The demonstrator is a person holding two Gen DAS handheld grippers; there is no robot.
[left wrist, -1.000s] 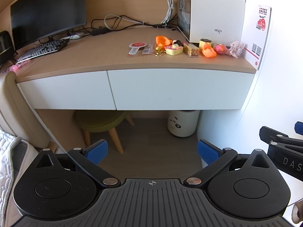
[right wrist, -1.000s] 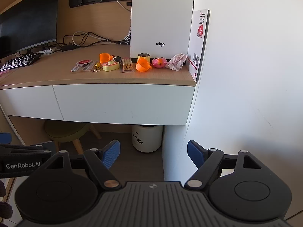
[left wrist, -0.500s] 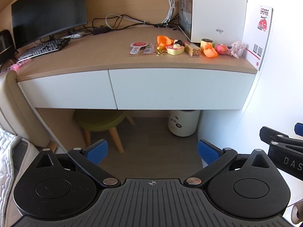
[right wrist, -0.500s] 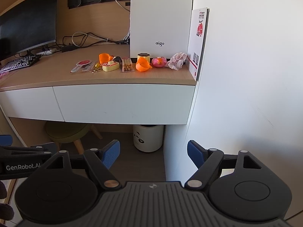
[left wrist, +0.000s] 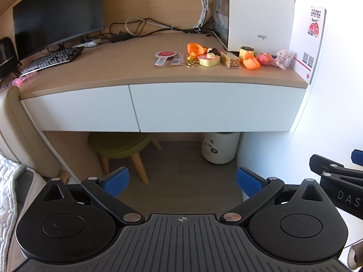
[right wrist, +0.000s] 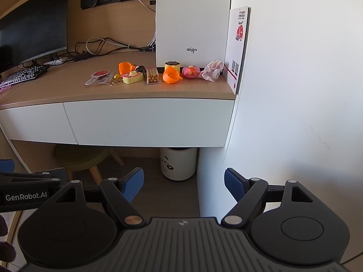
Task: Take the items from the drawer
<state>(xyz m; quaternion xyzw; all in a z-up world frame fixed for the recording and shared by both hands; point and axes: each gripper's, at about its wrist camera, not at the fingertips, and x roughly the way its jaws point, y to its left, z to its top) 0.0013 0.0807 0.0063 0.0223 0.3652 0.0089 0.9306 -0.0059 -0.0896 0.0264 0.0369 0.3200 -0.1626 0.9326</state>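
While drawer [left wrist: 213, 106] sits closed, left gripper [left wrist: 181, 182] and right gripper [right wrist: 183, 184] fingers spread wide, holding nothing, touching nothing.

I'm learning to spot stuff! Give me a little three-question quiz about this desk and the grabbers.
1. True or false: the wide white drawer under the toys is shut.
2. What stands on the floor right beside the green stool? A) a panda bin B) a lamp C) a box
3. Fill in: both grippers, left gripper and right gripper, hold ______.

Key: 1 true. 2 A, the panda bin. 3 nothing; the jaws stand open and empty.
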